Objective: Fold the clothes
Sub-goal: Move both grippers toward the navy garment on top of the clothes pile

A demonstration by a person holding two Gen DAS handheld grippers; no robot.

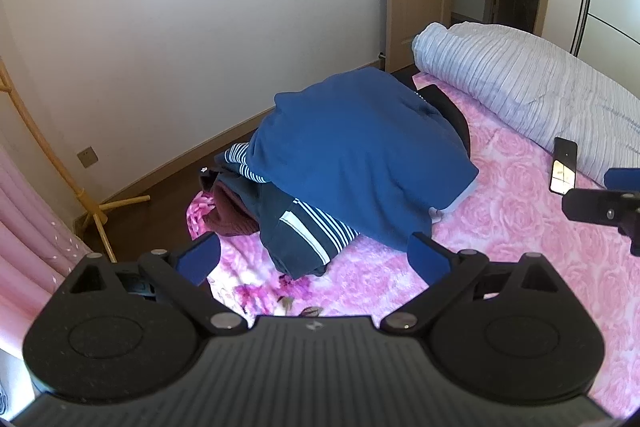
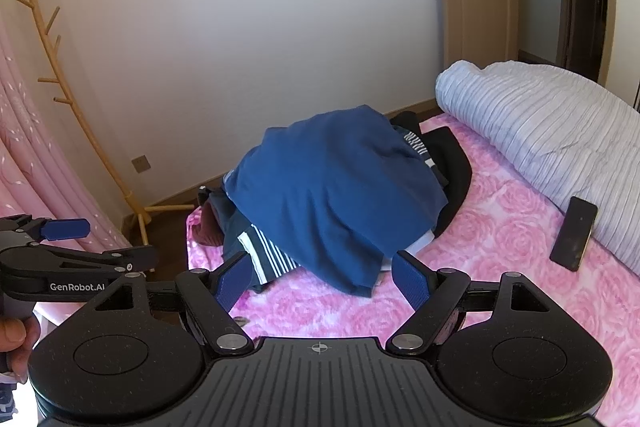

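Blue-padded left tongs [image 1: 314, 259] and right tongs [image 2: 320, 281] both stand wide open and hold nothing, hovering over the pink bed [image 1: 520, 247], probably to choose a garment. Just beyond them lies the pile of clothes [image 1: 320, 195] near the bed's left edge, a blue sweatshirt [image 2: 336, 195] on top. A phone [image 2: 574, 233] leans against the rolled quilt [image 2: 552, 131] at the right.
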